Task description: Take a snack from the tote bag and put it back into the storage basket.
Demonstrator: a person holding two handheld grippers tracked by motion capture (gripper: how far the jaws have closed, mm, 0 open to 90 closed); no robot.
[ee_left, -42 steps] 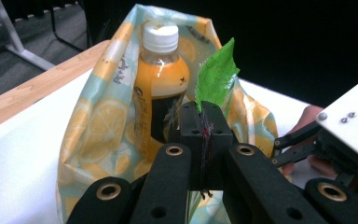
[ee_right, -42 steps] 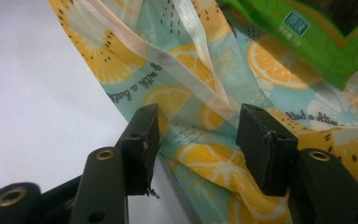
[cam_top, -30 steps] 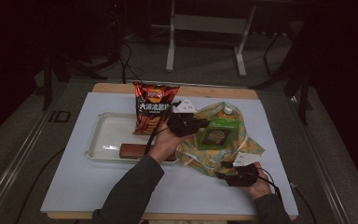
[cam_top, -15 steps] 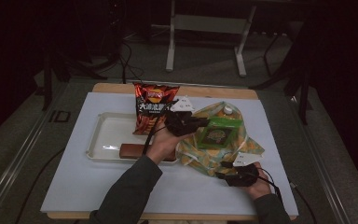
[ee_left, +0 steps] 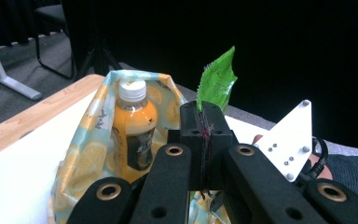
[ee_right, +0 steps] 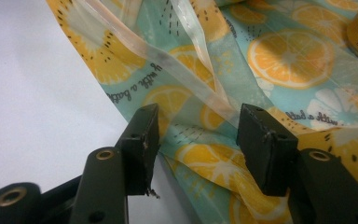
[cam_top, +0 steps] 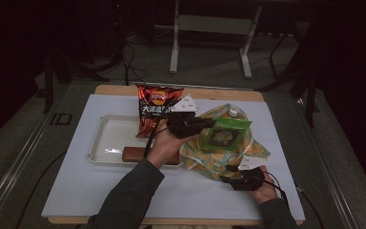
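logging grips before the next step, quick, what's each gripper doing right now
left gripper: shut on the green snack packet, held above the lemon-print bag.
right gripper: open, jaws either side of a fold of the lemon-print bag.

1. The left gripper [cam_top: 205, 125] with its green packet [cam_top: 225, 134] hangs over the open lemon-print bag [cam_top: 205, 162]; the bottle [ee_left: 133, 126] fills the bag's far end.
2. The chip bag [cam_top: 156, 109] stands upright, blocking the tray's [cam_top: 109, 138] right end.
3. The near left of the counter [cam_top: 83, 191] lies bare.
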